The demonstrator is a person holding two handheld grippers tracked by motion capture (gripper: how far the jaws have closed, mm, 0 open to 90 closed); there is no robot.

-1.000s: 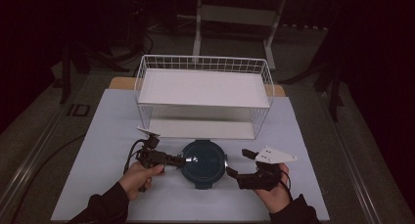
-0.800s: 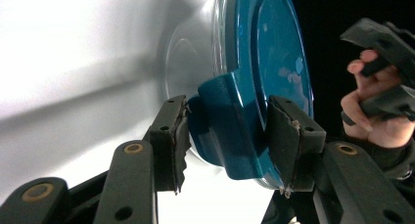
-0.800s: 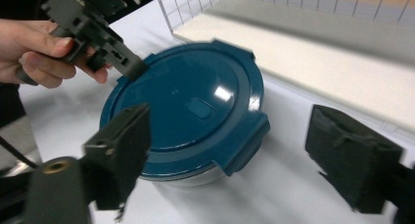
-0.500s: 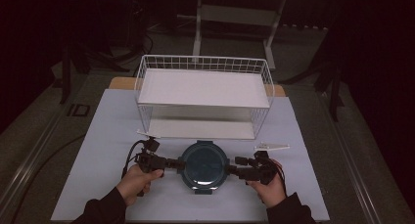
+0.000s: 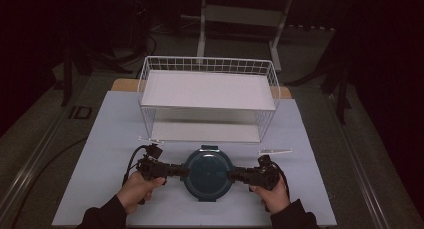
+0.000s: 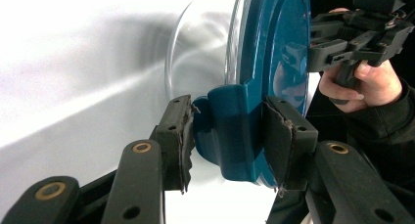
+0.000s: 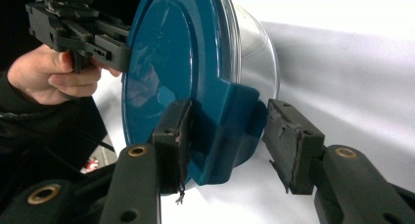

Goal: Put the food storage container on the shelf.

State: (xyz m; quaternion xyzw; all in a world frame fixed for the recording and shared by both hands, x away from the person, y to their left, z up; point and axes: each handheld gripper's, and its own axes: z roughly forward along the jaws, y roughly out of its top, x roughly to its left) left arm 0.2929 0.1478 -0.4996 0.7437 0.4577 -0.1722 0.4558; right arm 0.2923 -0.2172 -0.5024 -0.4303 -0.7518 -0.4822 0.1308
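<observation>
A round clear container (image 5: 207, 175) with a blue clip-on lid (image 6: 274, 72) sits upright on the white table (image 5: 100, 139).

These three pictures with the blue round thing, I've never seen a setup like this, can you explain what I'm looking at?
There is no robot here: a person holds a hand-held clamp tool in each hand. The high view looks down on a table covered by a white sheet, with a white wire basket at the back. The other two pictures come from cameras riding on each tool. In front lies a clear round container with a blue lid. The left gripper has its black fingers clamped on one lid latch. The right gripper straddles the opposite latch, one finger apart from it.
</observation>
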